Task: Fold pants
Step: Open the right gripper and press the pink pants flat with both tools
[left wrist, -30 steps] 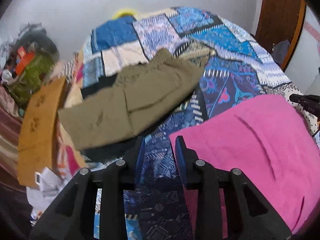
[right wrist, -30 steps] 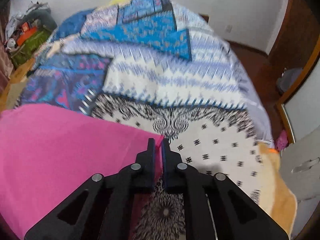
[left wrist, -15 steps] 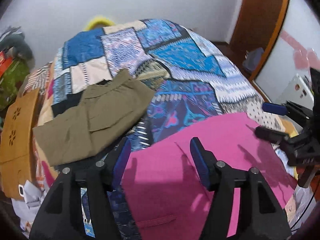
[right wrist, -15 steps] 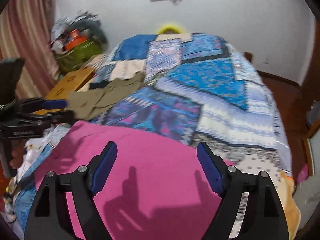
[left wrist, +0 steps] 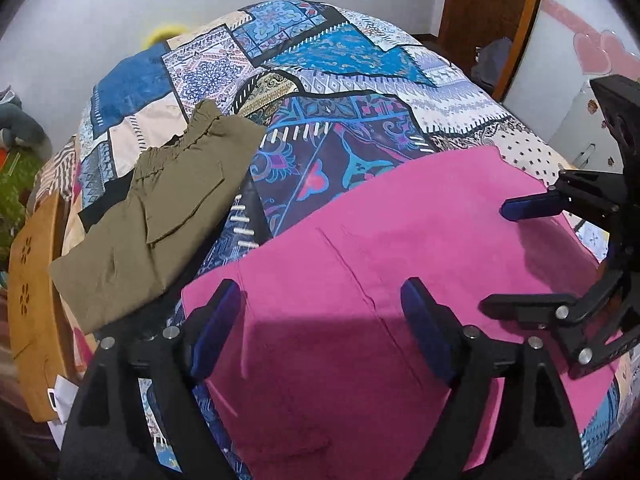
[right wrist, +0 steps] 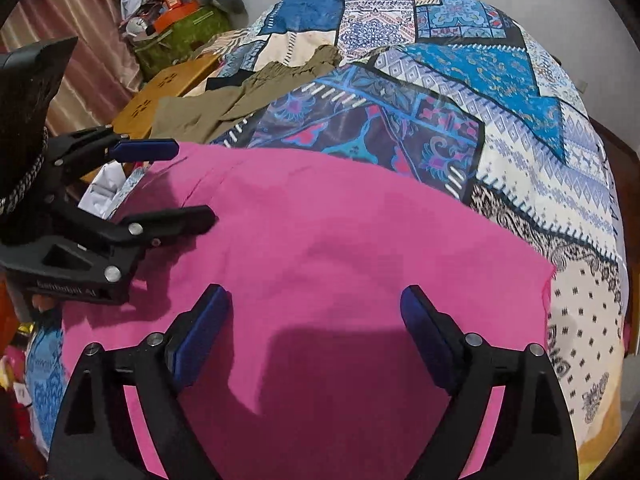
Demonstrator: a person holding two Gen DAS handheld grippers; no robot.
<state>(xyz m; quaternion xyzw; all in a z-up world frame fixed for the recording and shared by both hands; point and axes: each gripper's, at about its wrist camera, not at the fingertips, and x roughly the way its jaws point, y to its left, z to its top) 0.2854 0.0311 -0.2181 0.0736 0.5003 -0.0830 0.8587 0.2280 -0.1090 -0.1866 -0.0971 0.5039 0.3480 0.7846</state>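
Pink pants [left wrist: 400, 264] lie folded flat on the near part of the bed; they also fill the near part of the right wrist view [right wrist: 340, 280]. My left gripper [left wrist: 320, 300] is open and empty, held above their left part. My right gripper [right wrist: 314, 304] is open and empty above their right part. The right gripper shows at the right edge of the left wrist view [left wrist: 520, 256], and the left gripper at the left edge of the right wrist view [right wrist: 176, 184].
Folded olive pants [left wrist: 160, 208] lie on the bed's far left, also in the right wrist view [right wrist: 240, 100]. A patchwork bedspread [left wrist: 340, 80] covers the bed. A wooden stool [left wrist: 28, 280] and clutter [right wrist: 176, 24] stand left of the bed. A door [left wrist: 492, 12] is at the back right.
Both grippers opened, letting go of the pink pants, and rose and drew back. The pink pants now lie flat on the bed.
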